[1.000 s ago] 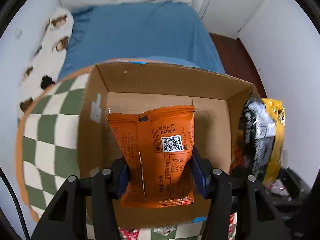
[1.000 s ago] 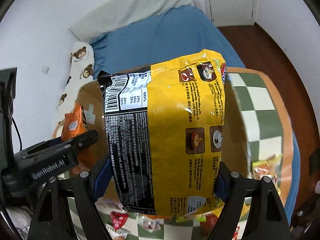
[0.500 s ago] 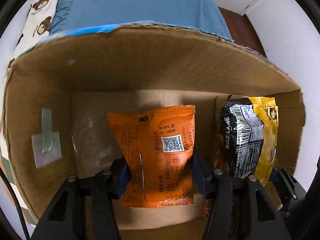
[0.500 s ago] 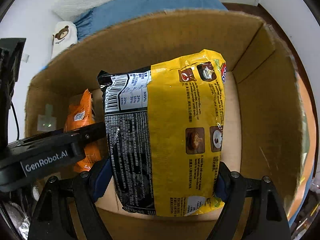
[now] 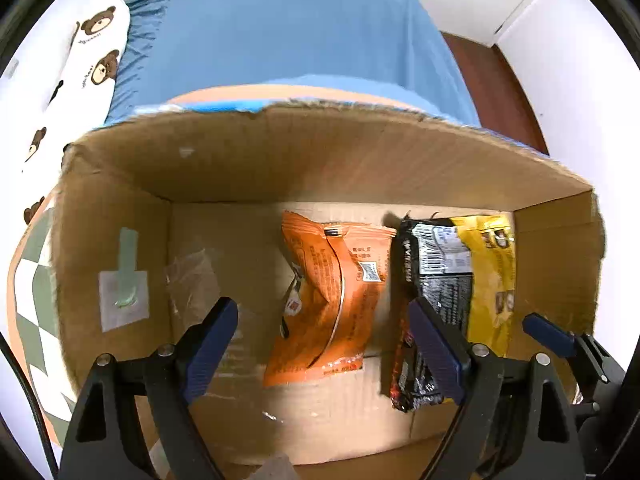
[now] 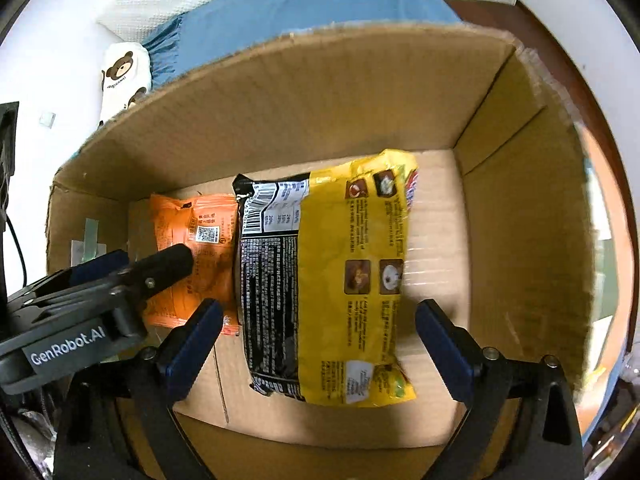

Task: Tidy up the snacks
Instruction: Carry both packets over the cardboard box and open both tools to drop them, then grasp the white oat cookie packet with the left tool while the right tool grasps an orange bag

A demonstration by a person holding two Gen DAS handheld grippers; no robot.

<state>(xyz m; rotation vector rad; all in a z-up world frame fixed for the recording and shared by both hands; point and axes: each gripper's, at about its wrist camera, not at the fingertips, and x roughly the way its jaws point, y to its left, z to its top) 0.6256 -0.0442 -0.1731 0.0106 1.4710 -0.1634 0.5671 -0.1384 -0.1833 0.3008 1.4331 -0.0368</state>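
An orange snack packet (image 5: 332,300) lies on the floor of the open cardboard box (image 5: 320,152), with a yellow and black noodle packet (image 5: 460,280) beside it on the right. My left gripper (image 5: 324,344) is open just above the orange packet, holding nothing. In the right wrist view the noodle packet (image 6: 332,280) lies flat in the box (image 6: 320,92), and the orange packet (image 6: 196,248) sits to its left. My right gripper (image 6: 316,344) is open around the near end of the noodle packet, not gripping it. The left gripper's body (image 6: 80,312) crosses the lower left.
The box stands on a green and white checked cloth (image 5: 28,280) with an orange border. A bed with a blue sheet (image 5: 288,28) and a bear-print pillow (image 5: 92,52) lies behind. Tape patches (image 5: 124,280) mark the box's left wall. Dark wooden floor (image 6: 560,40) lies right.
Both grippers moved down into the box with their packets, then opened. The orange packet and the noodle packet now lie loose on the box floor.
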